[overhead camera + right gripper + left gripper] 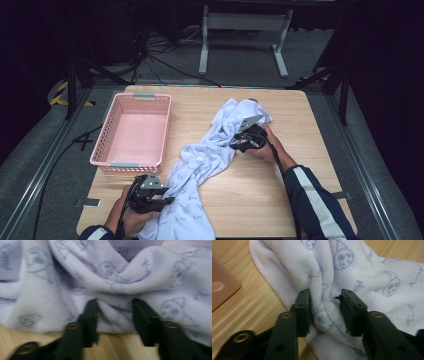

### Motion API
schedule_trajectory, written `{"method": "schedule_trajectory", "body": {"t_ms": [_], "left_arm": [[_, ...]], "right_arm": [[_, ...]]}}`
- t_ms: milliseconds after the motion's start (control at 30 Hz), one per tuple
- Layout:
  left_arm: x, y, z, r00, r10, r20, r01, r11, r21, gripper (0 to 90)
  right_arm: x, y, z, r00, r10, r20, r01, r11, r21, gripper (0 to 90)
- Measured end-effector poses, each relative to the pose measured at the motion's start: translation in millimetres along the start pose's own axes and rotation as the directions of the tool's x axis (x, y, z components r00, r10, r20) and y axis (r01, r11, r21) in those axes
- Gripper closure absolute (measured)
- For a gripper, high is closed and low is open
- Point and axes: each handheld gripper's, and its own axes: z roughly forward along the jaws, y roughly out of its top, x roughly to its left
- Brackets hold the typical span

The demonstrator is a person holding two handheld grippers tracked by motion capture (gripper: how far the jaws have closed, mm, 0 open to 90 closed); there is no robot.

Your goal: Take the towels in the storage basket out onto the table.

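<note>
High view, left to right. A pink plastic lattice basket (134,131) with grey handle clips stands on the left part of the light wooden table (300,120). Beside it a white terry towel printed with small blue cartoon figures (202,157) lies crumpled in a long band, running from the near edge of the table diagonally up to the far centre (its near end hangs at the table's edge).

The left gripper (156,196), held in the person's left hand (127,216), sits at the towel's near end, just in front of the basket. In the left gripper view its two black jaws stand partly closed with a raised fold of the towel (332,270) between them; the left pad lies against the fold, and the right one appears to touch it as well.

The right gripper (242,137), in the right hand (267,145) with a dark, white-striped sleeve (315,200) behind it, rests at the towel's far end. In the right gripper view its jaws are likewise part-way closed around a bunched ridge of the towel (120,285) just above the tabletop (slightly blurred); the cloth fills the gap between the pads.
</note>
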Motion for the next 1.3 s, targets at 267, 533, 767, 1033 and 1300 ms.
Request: {"method": "schedule_trajectory", "body": {"t_ms": [267,533,767,1033,1300], "left_arm": [[-9.7,15.6,-10.4,0.9988,0.045,-0.017,-0.047,0.9928,-0.11,79.2],[-21.9,40.6,4.0,0.9966,0.079,0.024,-0.075,0.9895,-0.123,79.6],[-25.1,47.9,13.8,0.9889,0.12,0.088,-0.111,0.9883,-0.105,68.5],[-25.3,49.6,17.1,0.9696,0.176,0.17,-0.158,0.9808,-0.113,61.8],[-24.4,87.0,33.0,0.9868,0.162,0.006,-0.16,0.9786,-0.13,53.7]], "right_arm": [[0.1,-10.3,-48.1,0.9868,-0.014,0.161,0.006,0.999,0.051,89.1],[-28.1,-22.7,-138.8,0.9212,0.107,0.374,-0.097,0.994,-0.048,89.1],[-50.8,-13.1,-94.7,0.8651,0.13,0.485,-0.16,0.987,0.022,82.7],[-7.3,-11.4,-73.2,0.9272,0.135,0.349,-0.109,0.99,-0.094,58.7],[86.7,-36.6,-81.6,0.9938,0.011,0.11,-0.002,0.997,-0.079,64.0]]}}
